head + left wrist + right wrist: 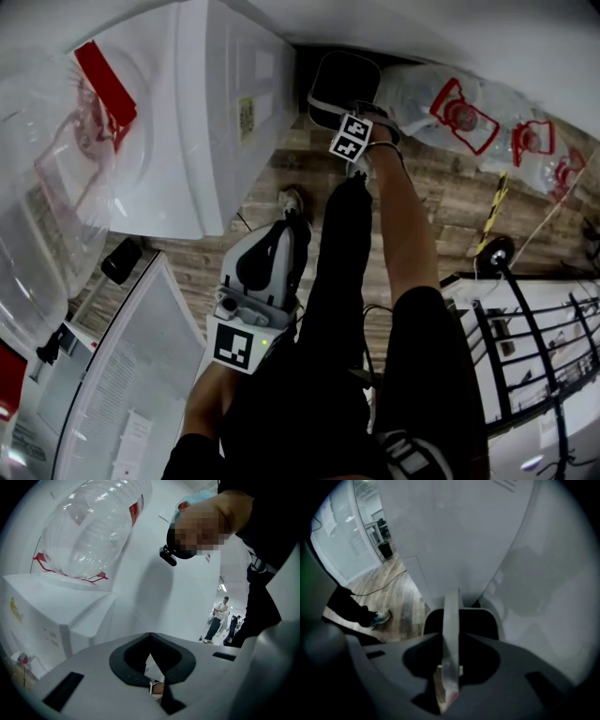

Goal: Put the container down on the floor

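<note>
Wood-plank floor (450,202) lies under the dark container (342,80), whose thin wall the right tongs (449,667) clamp; left tongs (151,665) are pressed together, empty.

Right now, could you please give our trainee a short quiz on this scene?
1. Which gripper's fingers clamp the container? A) left B) right C) neither
2. True or false: the floor is carpeted.
3. Short answer: what sits on top of the white dispenser?

Key:
1. B. The right gripper is shut on the container's thin wall.
2. False. The floor is wood planks.
3. A large clear bottle.
</note>
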The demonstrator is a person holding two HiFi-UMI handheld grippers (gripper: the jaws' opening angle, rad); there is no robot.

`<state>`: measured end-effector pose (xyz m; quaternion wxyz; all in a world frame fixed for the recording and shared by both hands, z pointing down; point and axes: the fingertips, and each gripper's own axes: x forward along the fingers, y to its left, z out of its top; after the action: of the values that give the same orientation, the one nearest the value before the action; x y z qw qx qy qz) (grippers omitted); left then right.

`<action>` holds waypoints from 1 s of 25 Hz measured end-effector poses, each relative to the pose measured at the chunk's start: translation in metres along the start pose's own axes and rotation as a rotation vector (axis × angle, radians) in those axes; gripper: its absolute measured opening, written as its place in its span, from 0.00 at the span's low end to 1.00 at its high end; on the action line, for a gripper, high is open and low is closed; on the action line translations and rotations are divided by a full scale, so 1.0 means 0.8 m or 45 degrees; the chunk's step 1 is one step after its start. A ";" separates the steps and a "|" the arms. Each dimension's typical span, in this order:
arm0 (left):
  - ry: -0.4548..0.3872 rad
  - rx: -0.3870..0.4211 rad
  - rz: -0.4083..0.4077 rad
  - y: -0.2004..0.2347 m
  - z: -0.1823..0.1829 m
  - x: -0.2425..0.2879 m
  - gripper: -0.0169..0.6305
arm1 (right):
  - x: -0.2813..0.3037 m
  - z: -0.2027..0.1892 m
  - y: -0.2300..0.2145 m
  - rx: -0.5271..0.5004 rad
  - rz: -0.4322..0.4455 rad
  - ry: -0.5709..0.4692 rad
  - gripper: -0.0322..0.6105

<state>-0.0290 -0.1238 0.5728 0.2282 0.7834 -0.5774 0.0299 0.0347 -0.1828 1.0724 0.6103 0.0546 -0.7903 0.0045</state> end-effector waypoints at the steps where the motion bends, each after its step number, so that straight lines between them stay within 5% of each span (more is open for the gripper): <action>1: 0.002 -0.001 -0.001 0.000 -0.001 0.000 0.07 | 0.000 0.000 0.000 0.001 -0.002 -0.004 0.22; 25: -0.025 -0.032 0.001 -0.004 0.007 -0.004 0.07 | -0.021 0.001 -0.014 0.117 -0.104 -0.034 0.33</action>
<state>-0.0283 -0.1221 0.5655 0.2320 0.7805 -0.5803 0.0150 0.0392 -0.1929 1.0550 0.5964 0.1146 -0.7943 0.0151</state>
